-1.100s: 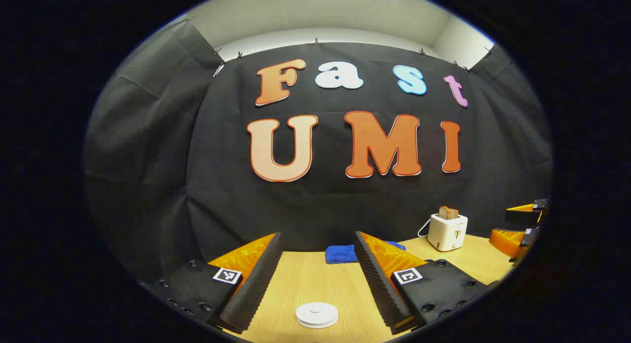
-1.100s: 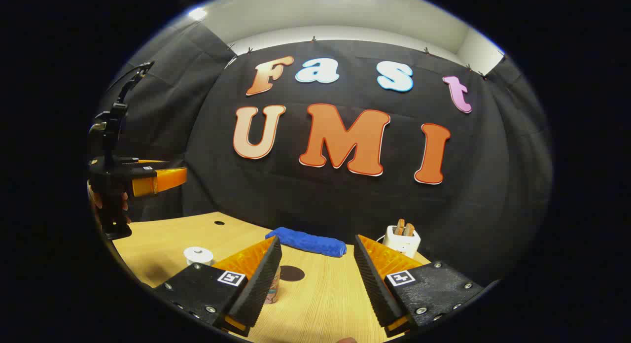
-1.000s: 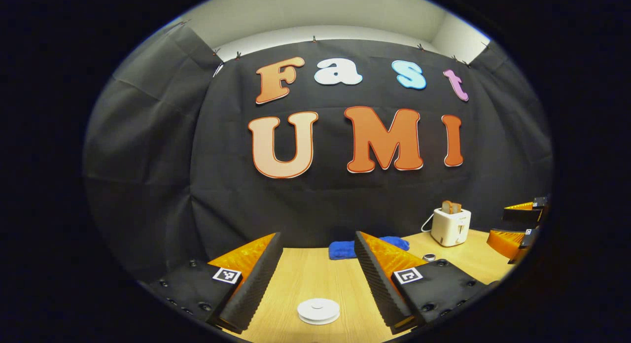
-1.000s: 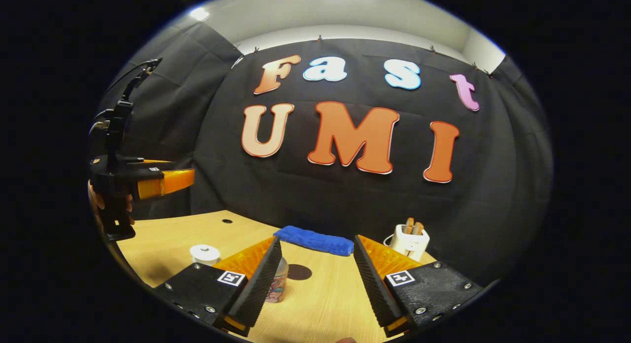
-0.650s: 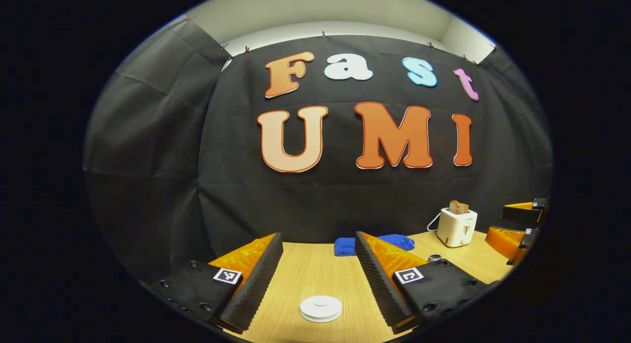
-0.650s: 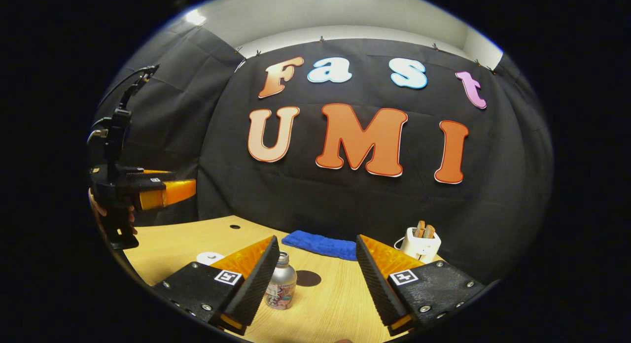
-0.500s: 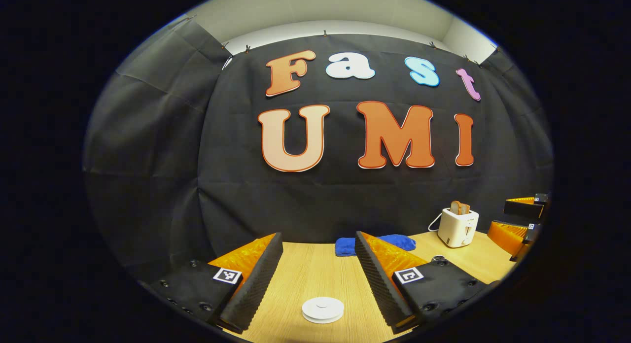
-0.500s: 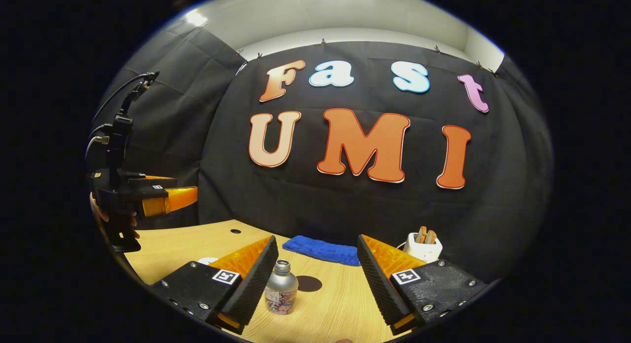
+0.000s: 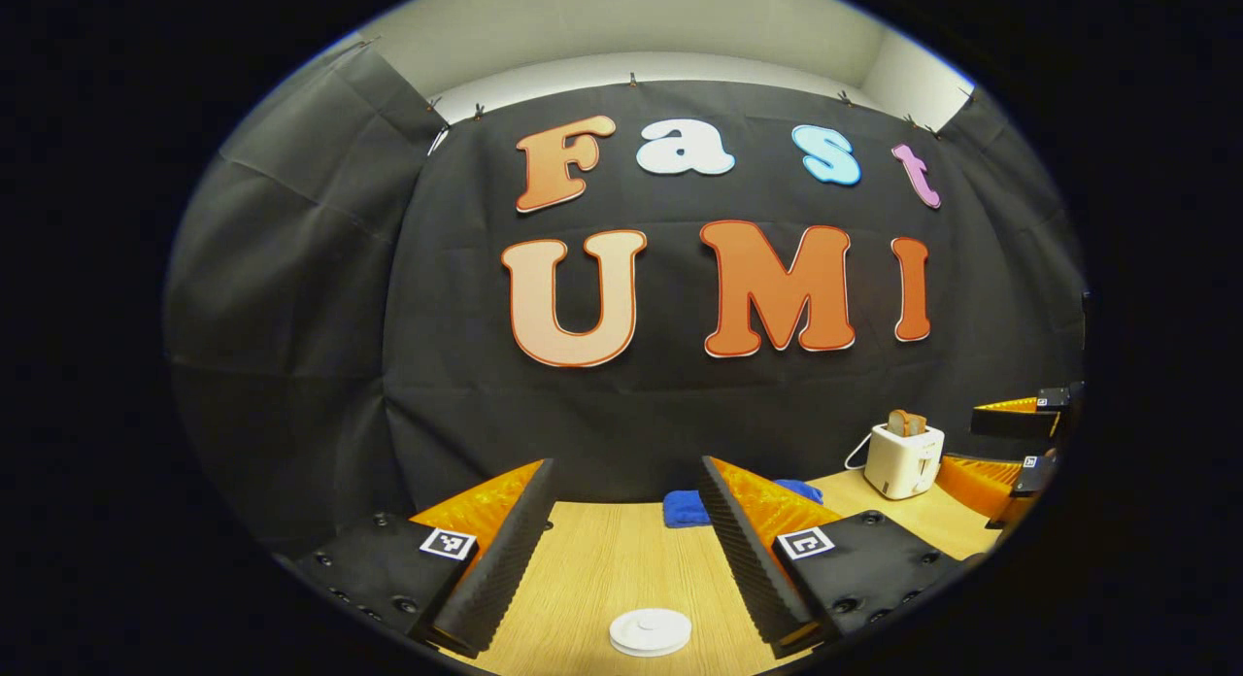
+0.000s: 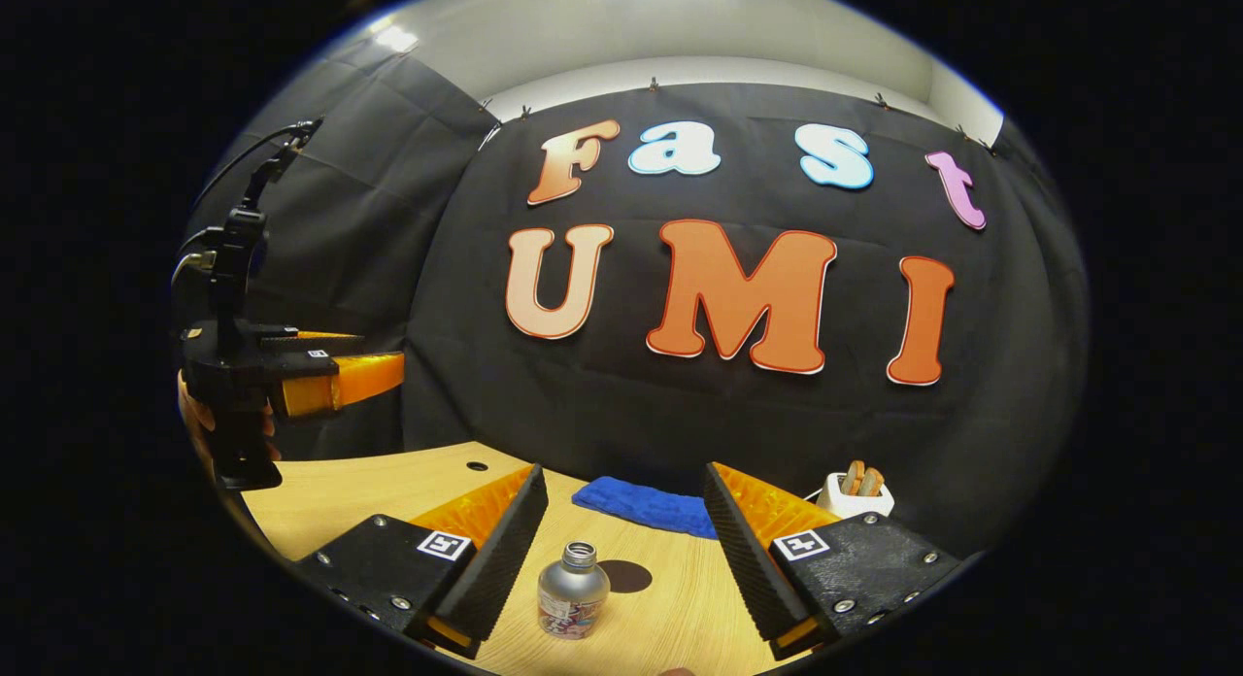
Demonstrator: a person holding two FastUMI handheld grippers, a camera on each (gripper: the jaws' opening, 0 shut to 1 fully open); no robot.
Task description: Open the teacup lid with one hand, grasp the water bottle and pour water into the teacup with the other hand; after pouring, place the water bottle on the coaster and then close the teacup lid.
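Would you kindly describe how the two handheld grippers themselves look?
Each gripper, left and right, has two wedge-shaped fingers with ribbed inner faces on black screwed plates bearing square black-and-white tags. In the right gripper view, the left gripper's body is black with a thin cable arching above.

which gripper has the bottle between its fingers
The right gripper: the bottle stands upright on the table between its open fingers, untouched. The left gripper frames the white teacup lid instead.
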